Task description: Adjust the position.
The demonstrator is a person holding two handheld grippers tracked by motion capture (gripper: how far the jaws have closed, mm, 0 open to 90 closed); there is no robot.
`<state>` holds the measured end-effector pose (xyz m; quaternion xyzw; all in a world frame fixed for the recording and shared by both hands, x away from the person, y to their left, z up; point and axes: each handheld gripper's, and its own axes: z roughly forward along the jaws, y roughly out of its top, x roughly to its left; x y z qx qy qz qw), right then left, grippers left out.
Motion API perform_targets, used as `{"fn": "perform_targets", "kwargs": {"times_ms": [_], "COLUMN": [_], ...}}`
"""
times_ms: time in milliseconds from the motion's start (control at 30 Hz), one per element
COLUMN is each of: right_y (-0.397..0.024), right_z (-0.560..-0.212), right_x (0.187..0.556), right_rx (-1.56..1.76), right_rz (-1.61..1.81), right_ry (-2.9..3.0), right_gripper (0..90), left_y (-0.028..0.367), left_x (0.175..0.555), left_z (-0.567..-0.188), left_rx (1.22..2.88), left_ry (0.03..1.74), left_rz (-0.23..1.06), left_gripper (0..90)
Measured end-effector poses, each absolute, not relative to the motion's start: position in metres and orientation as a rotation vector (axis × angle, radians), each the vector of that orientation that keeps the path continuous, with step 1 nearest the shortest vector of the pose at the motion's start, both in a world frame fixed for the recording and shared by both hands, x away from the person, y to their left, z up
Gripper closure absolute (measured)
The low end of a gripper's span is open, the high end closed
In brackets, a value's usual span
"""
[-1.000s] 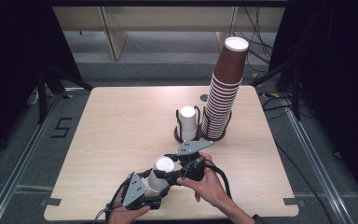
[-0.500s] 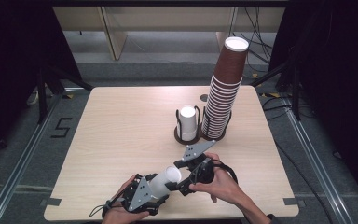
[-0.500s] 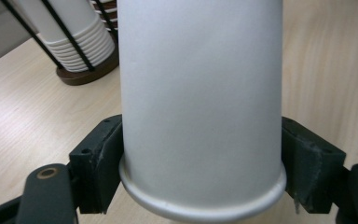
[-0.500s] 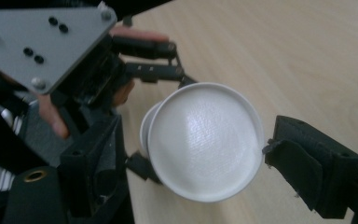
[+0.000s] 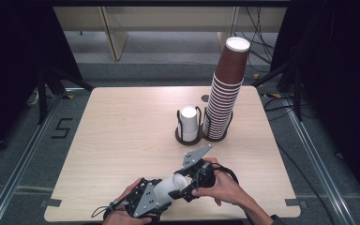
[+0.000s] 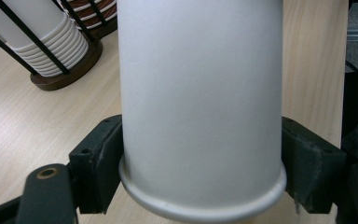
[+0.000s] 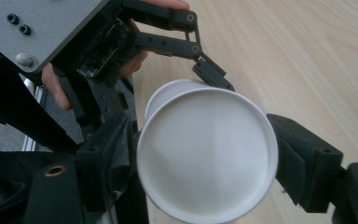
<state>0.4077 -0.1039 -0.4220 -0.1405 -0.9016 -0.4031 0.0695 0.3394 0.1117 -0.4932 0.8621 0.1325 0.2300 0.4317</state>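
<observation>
At the table's (image 5: 122, 122) near edge, the left gripper (image 5: 157, 197) is clenched on a white paper cup (image 5: 173, 186) lying sideways above the table. The right gripper (image 5: 190, 185), jaws just narrowing, flanks the cup's closed end; contact is unclear. Farther back stand a holder of white cups (image 5: 189, 123) and a tall brown cup stack (image 5: 225, 93)

A cup (image 5: 174, 185) lies between both hand-held grippers, before the holder (image 5: 189, 136).

Tabletop (image 5: 122, 131) left, centre open — cup holder (image 5: 189, 136), brown cup tower (image 5: 225, 93) block far right.
</observation>
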Motion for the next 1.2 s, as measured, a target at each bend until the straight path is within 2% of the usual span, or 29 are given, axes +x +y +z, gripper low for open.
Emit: {"fn": "perform_targets", "kwargs": {"times_ms": [300,467,667,767,1200], "right_y": [-0.104,-0.109,-0.123,-0.126,-0.126], "right_z": [-0.426,-0.422,-0.413,-0.411,-0.408], "right_x": [0.410,0.412,0.421,0.421,0.421], "right_rx": [-0.435,-0.464,-0.516,-0.522,-0.488], "right_rz": [-1.188,-1.223,-1.368,-1.381,-1.444], "right_ry": [-2.700,-2.686,-2.567,-2.532,-2.434], "right_gripper": [31.8,33.0,33.2,33.3,33.3], "left_y": [0.111,0.115,0.124,0.127,0.127], "left_x": [0.339,0.343,0.346,0.346,0.343], "left_z": [-0.494,-0.498,-0.493,-0.490,-0.488], "left_rx": [2.144,2.018,1.810,1.758,1.680], "left_ry": [0.323,0.391,0.449,0.450,0.398], "left_rz": [0.551,0.539,0.470,0.449,0.481], "left_gripper": [19.9,14.0,14.5,14.4,14.4]}}
